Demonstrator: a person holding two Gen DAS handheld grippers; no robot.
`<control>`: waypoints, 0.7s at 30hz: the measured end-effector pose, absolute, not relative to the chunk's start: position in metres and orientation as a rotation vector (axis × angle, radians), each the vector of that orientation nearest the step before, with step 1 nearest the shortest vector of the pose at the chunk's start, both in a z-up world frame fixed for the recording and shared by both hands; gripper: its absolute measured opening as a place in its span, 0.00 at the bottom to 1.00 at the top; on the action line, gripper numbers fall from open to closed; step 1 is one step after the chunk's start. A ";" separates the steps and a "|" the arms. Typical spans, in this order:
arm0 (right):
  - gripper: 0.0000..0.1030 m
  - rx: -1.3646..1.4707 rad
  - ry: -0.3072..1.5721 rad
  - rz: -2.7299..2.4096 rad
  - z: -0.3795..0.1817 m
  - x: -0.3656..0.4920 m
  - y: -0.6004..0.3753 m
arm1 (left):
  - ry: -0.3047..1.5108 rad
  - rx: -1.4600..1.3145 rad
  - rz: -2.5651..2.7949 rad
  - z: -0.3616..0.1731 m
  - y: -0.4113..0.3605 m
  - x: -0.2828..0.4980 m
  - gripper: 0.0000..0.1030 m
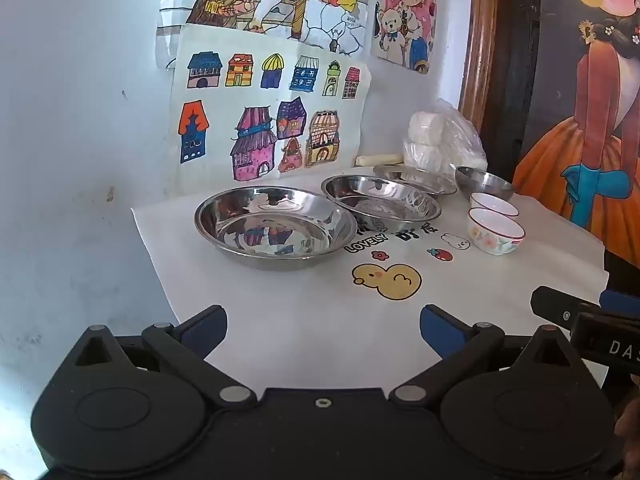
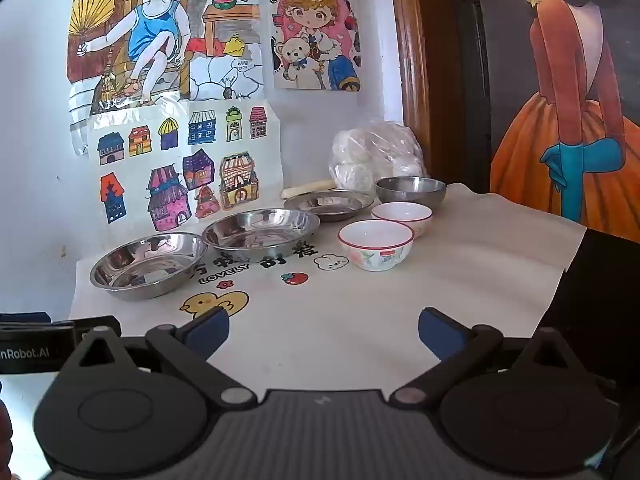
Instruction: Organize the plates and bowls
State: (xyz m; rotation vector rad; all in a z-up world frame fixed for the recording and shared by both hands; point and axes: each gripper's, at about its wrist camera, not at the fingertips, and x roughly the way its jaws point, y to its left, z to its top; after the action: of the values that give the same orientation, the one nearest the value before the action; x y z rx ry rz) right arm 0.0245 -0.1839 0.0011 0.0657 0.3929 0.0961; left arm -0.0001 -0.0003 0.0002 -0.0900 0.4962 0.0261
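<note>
Three steel plates stand in a row on the white cloth: the near one [image 1: 275,226] [image 2: 148,265], the middle one [image 1: 380,201] [image 2: 261,233], the far one [image 1: 415,179] [image 2: 329,203]. To their right stand a steel bowl [image 1: 484,183] [image 2: 411,191] and two white floral ceramic bowls, far [image 1: 494,204] [image 2: 402,215] and near [image 1: 495,230] [image 2: 376,243]. My left gripper [image 1: 323,332] is open and empty above the cloth's front. My right gripper [image 2: 324,334] is open and empty, in front of the near ceramic bowl.
The cloth [image 2: 460,280] carries cartoon prints. A plastic bag of white buns [image 2: 376,156] and a pale roll [image 2: 308,188] lie at the back. Drawings hang on the wall [image 1: 80,120]. A wooden frame and a painted panel [image 2: 560,100] stand at right. The table edge drops off at right.
</note>
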 end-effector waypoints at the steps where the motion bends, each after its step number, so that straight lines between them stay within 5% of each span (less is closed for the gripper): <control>1: 1.00 0.065 0.393 0.096 0.001 0.024 -0.184 | 0.495 -0.090 0.026 0.000 -0.001 0.000 0.99; 21: 1.00 0.067 0.393 0.095 0.001 0.025 -0.187 | 0.504 -0.094 0.027 -0.001 0.000 0.000 0.99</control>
State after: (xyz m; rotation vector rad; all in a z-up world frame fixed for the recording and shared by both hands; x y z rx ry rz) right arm 0.0249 -0.1873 0.0008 0.0675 0.3930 0.0946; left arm -0.0002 0.0002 -0.0008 -0.0942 0.5041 0.0268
